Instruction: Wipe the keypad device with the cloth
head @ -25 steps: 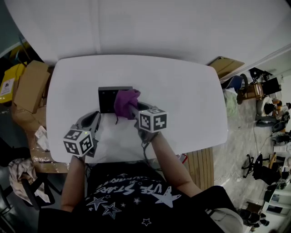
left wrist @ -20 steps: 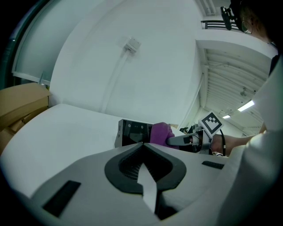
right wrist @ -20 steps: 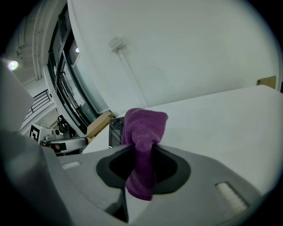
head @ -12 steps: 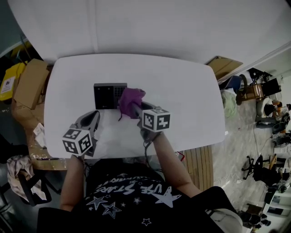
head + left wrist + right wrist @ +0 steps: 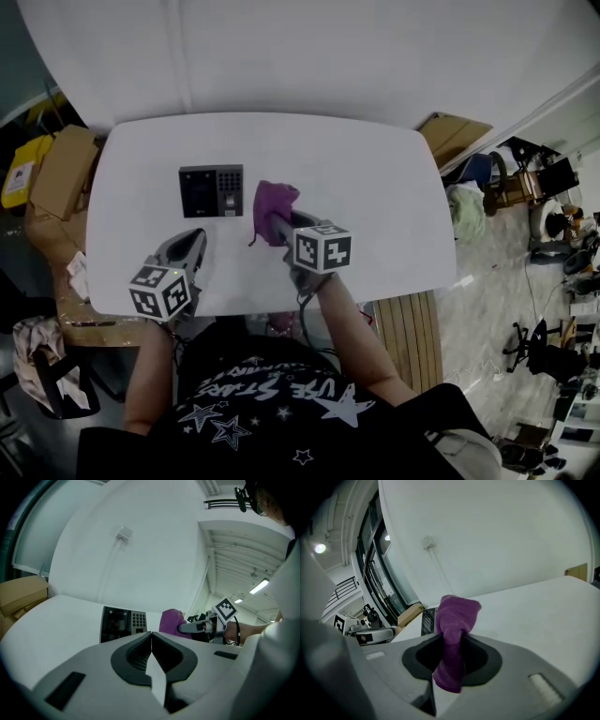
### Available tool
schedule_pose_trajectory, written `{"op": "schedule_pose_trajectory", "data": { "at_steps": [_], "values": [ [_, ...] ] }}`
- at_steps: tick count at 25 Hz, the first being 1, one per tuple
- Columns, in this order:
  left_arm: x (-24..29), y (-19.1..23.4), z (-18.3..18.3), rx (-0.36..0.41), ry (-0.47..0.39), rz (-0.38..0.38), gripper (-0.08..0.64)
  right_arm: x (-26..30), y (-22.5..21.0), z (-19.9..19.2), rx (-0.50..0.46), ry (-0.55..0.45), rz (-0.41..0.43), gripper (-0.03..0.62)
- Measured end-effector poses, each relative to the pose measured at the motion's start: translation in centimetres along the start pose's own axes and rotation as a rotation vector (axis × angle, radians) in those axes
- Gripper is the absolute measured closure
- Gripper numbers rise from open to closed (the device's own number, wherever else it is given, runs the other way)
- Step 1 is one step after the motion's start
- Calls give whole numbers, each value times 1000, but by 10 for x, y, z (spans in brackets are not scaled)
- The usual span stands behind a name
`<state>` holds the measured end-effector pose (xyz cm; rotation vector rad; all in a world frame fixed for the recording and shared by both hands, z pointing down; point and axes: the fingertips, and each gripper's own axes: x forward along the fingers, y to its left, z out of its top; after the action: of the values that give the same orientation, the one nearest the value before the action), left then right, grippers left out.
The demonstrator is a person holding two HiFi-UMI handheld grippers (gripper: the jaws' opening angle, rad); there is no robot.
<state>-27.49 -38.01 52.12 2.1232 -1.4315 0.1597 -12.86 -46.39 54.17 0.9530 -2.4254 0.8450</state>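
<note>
Head view: keypad device point(image 5: 211, 191) lengthwise left-right, keys point(image 5: 231, 178) rightward

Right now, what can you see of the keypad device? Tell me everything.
The keypad device is a flat black rectangular panel, plastic-looking, lying face up on the white table. A dark screen fills its left part; a grid of small buttons is at its right. Nothing touches it: the purple cloth, clamped in the right gripper, is just right of it, a gap between.
</note>
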Motion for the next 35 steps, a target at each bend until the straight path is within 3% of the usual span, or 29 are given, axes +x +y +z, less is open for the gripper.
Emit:
{"op": "schedule_pose_trajectory", "data": {
  "at_steps": [21, 35],
  "values": [
    [-16, -139, -49, 48, -38, 10, 551, -143, -49, -57, 8, -73, -4, 494],
    [-64, -219, -110, 2, -52, 105, 551, -216, -56, -116, -4, -32, 61, 494]
  ]
}}
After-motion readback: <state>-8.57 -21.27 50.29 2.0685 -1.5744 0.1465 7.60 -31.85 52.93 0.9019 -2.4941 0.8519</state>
